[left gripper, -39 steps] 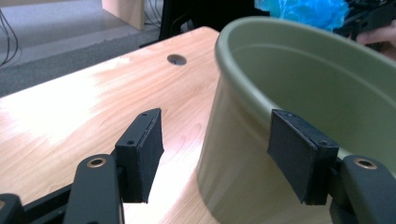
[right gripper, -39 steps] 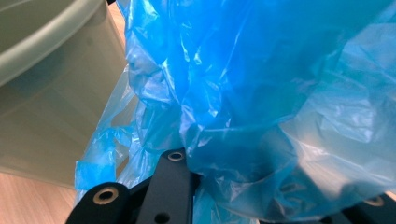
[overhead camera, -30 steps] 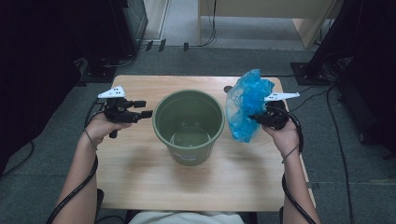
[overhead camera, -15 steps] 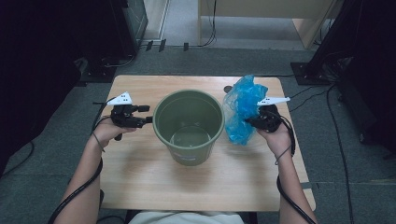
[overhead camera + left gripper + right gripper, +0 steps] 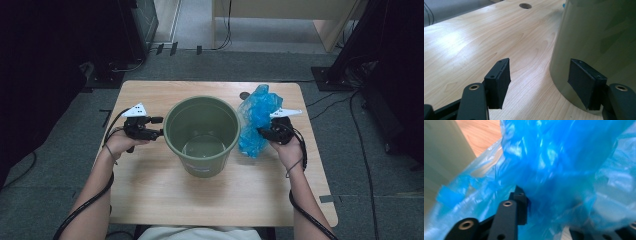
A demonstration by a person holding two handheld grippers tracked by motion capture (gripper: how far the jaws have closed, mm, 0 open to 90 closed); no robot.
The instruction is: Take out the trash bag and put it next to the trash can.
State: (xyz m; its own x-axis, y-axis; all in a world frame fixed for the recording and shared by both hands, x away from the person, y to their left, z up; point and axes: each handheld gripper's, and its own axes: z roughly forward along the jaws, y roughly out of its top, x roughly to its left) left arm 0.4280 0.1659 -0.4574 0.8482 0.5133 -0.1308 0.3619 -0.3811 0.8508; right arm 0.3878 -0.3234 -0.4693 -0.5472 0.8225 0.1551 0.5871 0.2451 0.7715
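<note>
Blue plastic bag [image 5: 256,120] lies between the right gripper's [image 5: 263,134] just-opening fingers, beside the unlined green bucket [image 5: 202,134]; left gripper's [image 5: 159,132] fingers are spread.

The left gripper [image 5: 540,83] has its two black jaws rising from the bottom edge at about 7 and 5 o'clock, standing apart with nothing between the pads [image 5: 501,80]. The right-hand pad sits just beside the bin [image 5: 599,42], whose green wall fills the 3 o'clock side; whether they touch cannot be told. The table [image 5: 486,42] spreads toward 10 o'clock. A round hole [image 5: 525,5] lies at 12 o'clock.
</note>
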